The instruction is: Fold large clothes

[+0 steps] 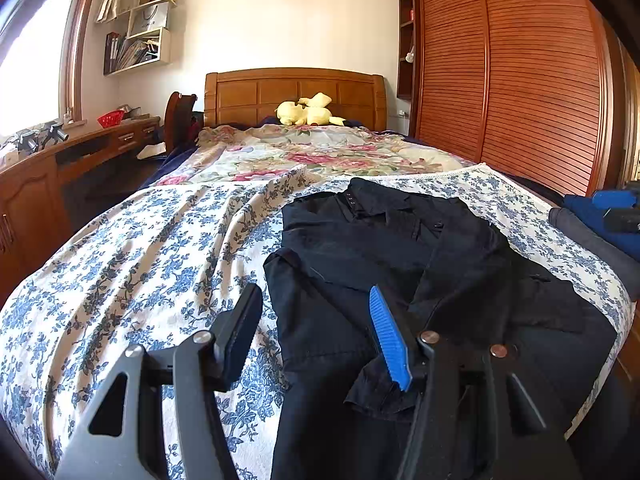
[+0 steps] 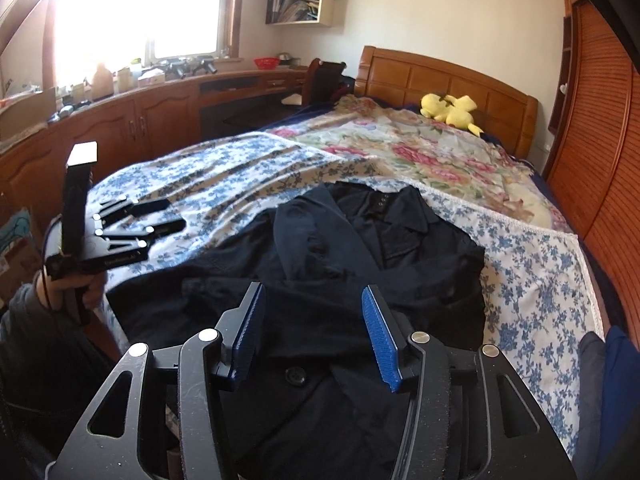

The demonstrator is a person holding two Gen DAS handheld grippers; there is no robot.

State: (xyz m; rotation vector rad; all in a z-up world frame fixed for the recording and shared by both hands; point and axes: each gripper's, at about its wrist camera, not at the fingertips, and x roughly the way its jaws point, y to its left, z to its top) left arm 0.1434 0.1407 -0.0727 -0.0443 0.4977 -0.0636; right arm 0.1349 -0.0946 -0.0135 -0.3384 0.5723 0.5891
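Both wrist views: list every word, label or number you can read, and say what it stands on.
"MONCLER", roughly, faint: white bag on the shelf.
Pale print on the left gripper body: blurred, unreadable.
Binder spines on the lower shelf: too small.
Red tag in the wardrobe niche: too small.

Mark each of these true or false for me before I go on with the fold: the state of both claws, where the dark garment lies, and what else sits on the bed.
1. The dark coat lies on the blue-flowered sheet. True.
2. The right claw is clamped on the coat. False: its pads stand apart above the coat, gripping nothing.
3. The left claw is open and empty. True.
4. A yellow plush toy lies near the headboard. True.
5. The coat hangs on the wardrobe door. False: it lies on the bed.
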